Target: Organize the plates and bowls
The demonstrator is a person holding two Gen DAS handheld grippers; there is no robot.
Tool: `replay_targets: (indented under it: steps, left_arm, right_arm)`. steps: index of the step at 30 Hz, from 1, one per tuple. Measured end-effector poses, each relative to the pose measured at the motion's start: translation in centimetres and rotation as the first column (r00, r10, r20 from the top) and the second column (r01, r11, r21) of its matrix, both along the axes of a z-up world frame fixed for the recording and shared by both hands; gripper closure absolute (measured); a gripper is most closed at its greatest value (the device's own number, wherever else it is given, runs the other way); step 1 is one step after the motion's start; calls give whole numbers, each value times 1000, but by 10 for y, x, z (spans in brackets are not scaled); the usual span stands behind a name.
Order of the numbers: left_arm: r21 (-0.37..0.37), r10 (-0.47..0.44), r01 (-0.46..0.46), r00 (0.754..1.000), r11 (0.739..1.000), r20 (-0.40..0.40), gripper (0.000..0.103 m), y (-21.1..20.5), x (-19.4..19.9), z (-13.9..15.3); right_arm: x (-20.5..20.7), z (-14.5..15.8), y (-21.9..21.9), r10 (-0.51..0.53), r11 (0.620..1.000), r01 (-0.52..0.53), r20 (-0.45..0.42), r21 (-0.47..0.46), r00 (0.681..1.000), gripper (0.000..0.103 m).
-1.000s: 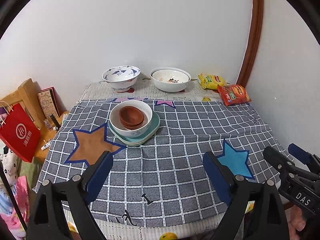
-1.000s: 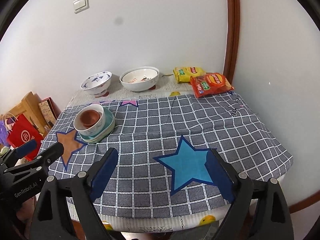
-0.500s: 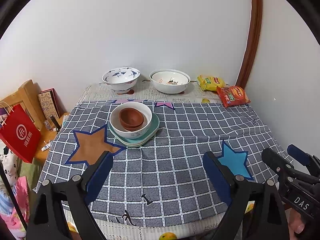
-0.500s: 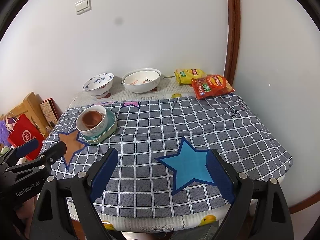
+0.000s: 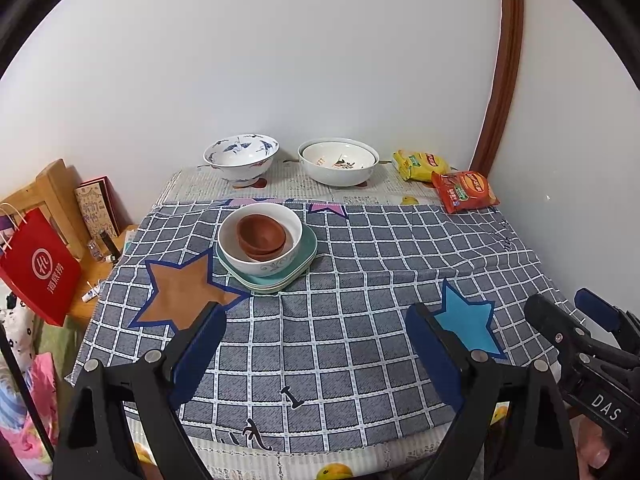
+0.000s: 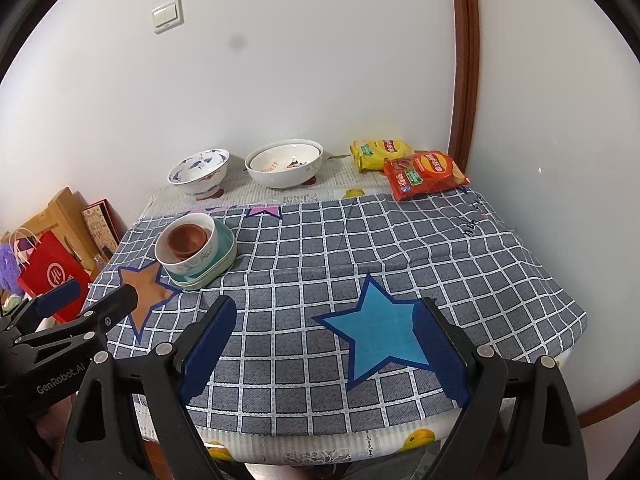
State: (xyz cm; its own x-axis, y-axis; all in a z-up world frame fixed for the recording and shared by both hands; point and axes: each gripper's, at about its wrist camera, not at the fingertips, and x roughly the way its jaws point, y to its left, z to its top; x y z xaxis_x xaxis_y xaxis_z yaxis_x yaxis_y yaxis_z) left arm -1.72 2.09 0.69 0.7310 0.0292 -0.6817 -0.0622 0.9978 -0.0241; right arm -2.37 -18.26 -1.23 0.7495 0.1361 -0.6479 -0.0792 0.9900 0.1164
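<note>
A stack stands left of centre on the checked cloth: teal plates [image 5: 302,258] at the bottom, a white bowl [image 5: 256,262] on them, brown bowls [image 5: 260,234] nested inside. The stack shows in the right wrist view too [image 6: 218,256]. A blue-patterned bowl [image 5: 241,156] and a large white bowl [image 5: 338,162] stand at the back by the wall. My left gripper [image 5: 316,340] is open and empty above the table's near edge. My right gripper [image 6: 324,340] is open and empty over the blue star.
Yellow [image 5: 420,164] and red [image 5: 464,191] snack bags lie at the back right corner. A red paper bag [image 5: 38,268] and a wooden chair [image 5: 56,196] stand left of the table. Walls close the back and right sides.
Both grippers have drawn back a little and tilted up slightly; the table sits a bit lower in view. Nothing on the table has moved.
</note>
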Motion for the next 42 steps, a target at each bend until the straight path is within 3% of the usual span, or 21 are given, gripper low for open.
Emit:
replay_targets:
  steps: [42]
  left_arm:
    - [5, 2, -2, 1000, 1000, 6, 12, 0, -3, 3]
  right_arm:
    - [-5, 3, 0, -4, 1000, 4, 9, 11, 1000, 14]
